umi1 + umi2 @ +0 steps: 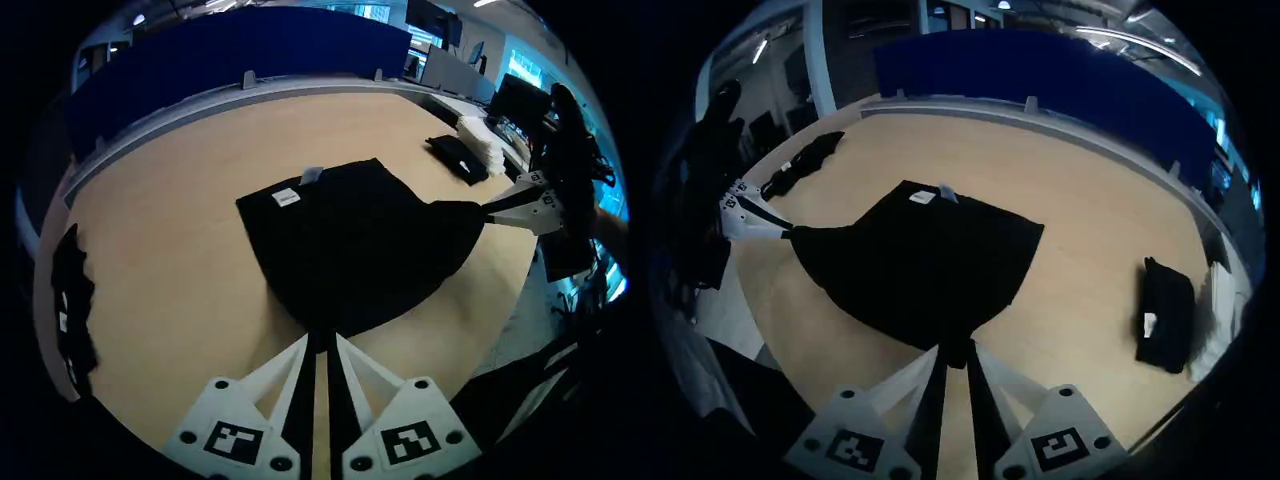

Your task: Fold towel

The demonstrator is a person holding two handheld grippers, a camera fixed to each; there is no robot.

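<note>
in the left gripper view our left gripper [320,334] is pinched tight on the near corner of the black towel [360,240]. in the right gripper view our right gripper [957,350] clamps another near corner the same way. each view catches the other gripper side-on at the towel's edge. the towel lies mid-table [176,264], its held edge stretched between us. it looks nearly square, so we cannot tell its long axis. its white label [286,198] sits at the far edge, toward the blue partition [240,48]. farther right, a folded black towel [458,158] lies beside a white stack [484,140].

Your wooden desk [176,256] carries a black towel [352,240] mid-surface (tag up), plus a folded black cloth [458,158] and white stack [484,138] near its right edge.
</note>
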